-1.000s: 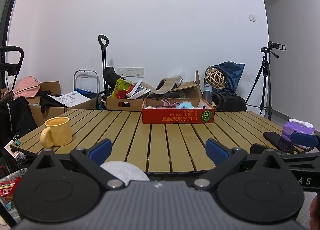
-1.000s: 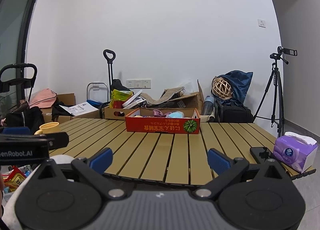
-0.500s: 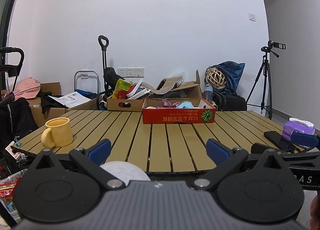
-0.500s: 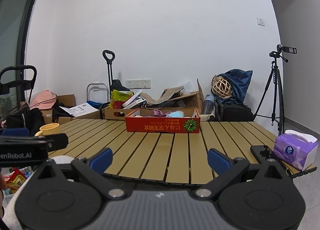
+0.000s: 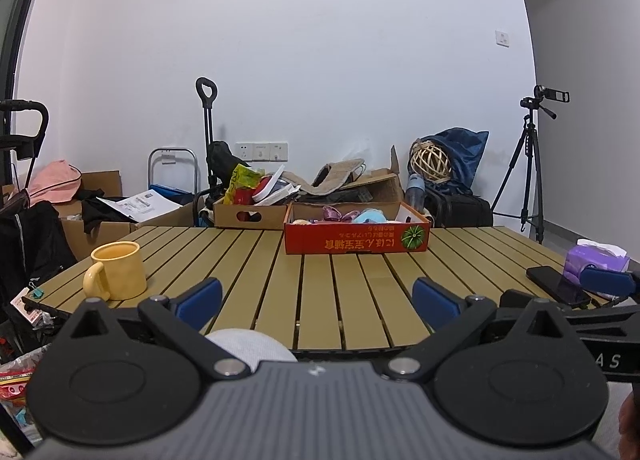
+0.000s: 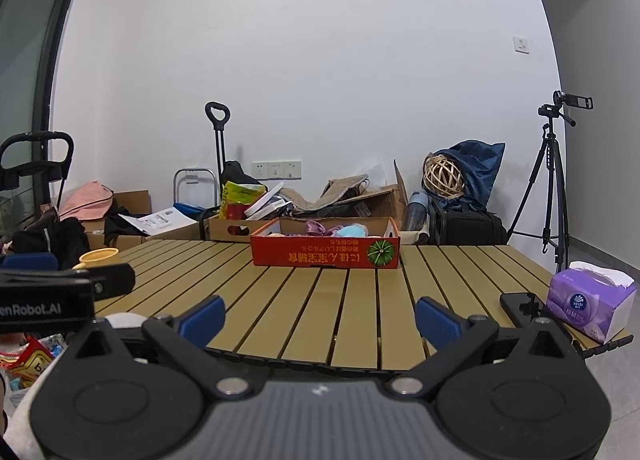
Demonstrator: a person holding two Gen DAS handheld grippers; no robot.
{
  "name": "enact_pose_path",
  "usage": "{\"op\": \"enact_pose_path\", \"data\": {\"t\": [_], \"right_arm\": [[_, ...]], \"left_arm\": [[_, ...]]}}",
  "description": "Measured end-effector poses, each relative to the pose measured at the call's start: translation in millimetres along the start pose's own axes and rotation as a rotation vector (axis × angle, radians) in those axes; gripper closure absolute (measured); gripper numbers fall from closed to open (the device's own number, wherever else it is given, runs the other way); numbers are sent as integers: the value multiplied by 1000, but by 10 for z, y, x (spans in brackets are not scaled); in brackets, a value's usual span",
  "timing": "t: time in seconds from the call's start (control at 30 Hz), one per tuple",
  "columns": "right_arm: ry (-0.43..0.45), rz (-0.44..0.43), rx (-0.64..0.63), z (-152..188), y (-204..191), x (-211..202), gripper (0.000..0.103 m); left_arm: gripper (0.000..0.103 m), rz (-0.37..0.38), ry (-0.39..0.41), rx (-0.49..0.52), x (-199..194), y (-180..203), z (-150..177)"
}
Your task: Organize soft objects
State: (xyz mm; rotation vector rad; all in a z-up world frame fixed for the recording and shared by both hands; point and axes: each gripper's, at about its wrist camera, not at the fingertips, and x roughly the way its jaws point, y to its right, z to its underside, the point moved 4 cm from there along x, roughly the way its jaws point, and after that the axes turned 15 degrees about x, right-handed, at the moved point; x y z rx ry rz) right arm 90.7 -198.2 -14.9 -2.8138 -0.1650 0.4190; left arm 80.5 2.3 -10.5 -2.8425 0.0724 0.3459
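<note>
Left wrist: left claw (image 5: 317,297) spread wide w/ nothing between fingers, at counter (image 5: 320,288) near edge; red box (image 5: 356,235) of soft objects (purple, blue bits) at far edge. Right wrist: right claw (image 6: 319,316) likewise spread, empty; tissue pack (image 6: 590,306) at right edge.

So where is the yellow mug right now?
The yellow mug stands on the slatted table's left edge in the left wrist view, well left of the red cardboard box.

One red box (image 5: 356,244), one yellow mug (image 5: 116,276), one phone (image 5: 558,285), one tissue pack (image 6: 590,305), one tripod (image 6: 554,187).
</note>
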Motion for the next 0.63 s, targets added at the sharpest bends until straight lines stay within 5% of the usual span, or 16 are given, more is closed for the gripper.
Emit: {"op": "enact_pose_path", "data": {"t": [0.63], "right_arm": [[2, 6, 7, 1, 9, 12, 1]], "left_arm": [[0, 8, 15, 13, -28, -21, -33]]}}
